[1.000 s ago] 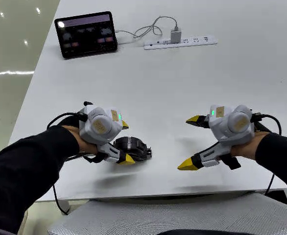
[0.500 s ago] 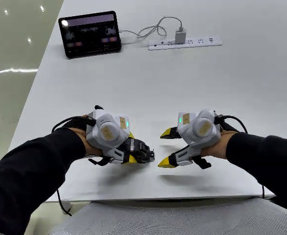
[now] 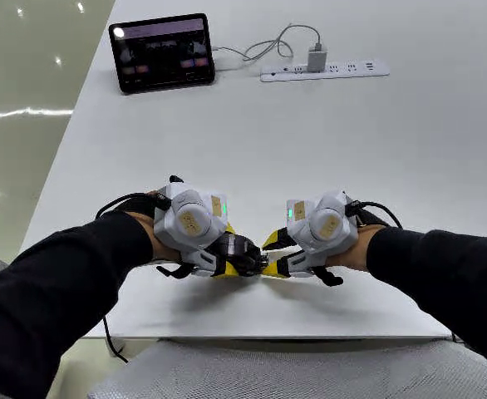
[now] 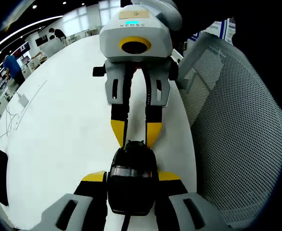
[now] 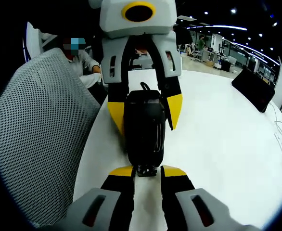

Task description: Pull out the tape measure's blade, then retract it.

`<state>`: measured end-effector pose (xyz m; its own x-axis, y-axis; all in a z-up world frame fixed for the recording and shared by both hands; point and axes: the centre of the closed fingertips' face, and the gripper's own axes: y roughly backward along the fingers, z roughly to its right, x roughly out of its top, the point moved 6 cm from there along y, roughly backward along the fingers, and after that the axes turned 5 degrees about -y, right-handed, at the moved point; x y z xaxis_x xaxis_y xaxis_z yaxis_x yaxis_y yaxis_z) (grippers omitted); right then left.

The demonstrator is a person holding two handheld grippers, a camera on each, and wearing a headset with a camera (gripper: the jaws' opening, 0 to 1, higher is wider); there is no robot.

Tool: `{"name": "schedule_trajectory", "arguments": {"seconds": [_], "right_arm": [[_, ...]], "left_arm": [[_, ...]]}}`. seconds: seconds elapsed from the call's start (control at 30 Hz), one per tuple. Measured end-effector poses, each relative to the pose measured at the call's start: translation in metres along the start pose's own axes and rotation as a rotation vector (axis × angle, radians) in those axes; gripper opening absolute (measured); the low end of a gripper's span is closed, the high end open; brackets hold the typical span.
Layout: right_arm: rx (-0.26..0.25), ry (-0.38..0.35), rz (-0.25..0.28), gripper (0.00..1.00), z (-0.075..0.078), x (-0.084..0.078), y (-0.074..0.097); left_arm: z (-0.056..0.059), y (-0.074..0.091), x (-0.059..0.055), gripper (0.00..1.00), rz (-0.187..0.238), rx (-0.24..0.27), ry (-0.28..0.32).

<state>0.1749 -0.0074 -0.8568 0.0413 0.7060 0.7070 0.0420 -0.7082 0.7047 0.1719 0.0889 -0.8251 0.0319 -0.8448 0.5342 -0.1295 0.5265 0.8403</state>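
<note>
Closing in, the right tool (image 3: 268, 254) now brackets the blade hook of the tape measure (image 3: 242, 249), jaws narrowed; whether they pinch it, I cannot tell. Opposite, the left tool (image 3: 227, 249) clamps the case on the table (image 3: 310, 125), anchoring it for the pull.

My left claw (image 4: 131, 176), right claw (image 5: 147, 171): hard plastic, pale grey, matt. Tips yellow, smooth. Tape measure (image 4: 131, 192): black plastic, bit shiny, glossy strip on top. Desk (image 3: 310, 125): white, smooth, soft shine. Chair (image 4: 237, 120): grey mesh, tiny holes, rough. My sleeves (image 3: 52, 283): black cloth, matt. Tablet (image 3: 162, 51): glossy screen. Floor (image 3: 19, 125): very shiny.
</note>
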Motion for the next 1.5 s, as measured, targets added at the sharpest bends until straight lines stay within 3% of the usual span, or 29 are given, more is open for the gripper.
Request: {"name": "schedule_trajectory", "arguments": {"seconds": [0.3,0.73,0.83,1.03,1.1,1.17,1.5], "right_arm": [[-0.003,-0.018,-0.012,0.09,-0.003,0.0,0.0],[-0.003,-0.027,-0.033,0.1,0.0,-0.005,0.007],[-0.005,0.002,-0.034,0.11,-0.001,-0.004,0.005],[0.007,-0.016,-0.046,0.15,-0.001,-0.002,-0.003],[-0.01,-0.007,-0.06,0.12,-0.001,-0.001,-0.005],[0.002,-0.036,-0.057,0.1,0.001,-0.001,-0.004],[-0.001,-0.03,-0.054,0.09,0.002,-0.003,0.001]], "left_arm": [[0.0,0.001,-0.001,0.33,0.006,-0.011,0.014],[0.0,0.001,-0.002,0.33,0.013,-0.002,0.027],[0.0,0.001,-0.002,0.34,0.01,-0.004,0.027],[0.001,0.001,-0.002,0.34,0.006,-0.001,0.03],[0.001,0.001,-0.002,0.34,0.005,-0.004,0.028],[0.001,0.001,-0.002,0.34,0.004,-0.004,0.028],[0.001,0.002,-0.003,0.33,0.009,0.013,0.015]]}}
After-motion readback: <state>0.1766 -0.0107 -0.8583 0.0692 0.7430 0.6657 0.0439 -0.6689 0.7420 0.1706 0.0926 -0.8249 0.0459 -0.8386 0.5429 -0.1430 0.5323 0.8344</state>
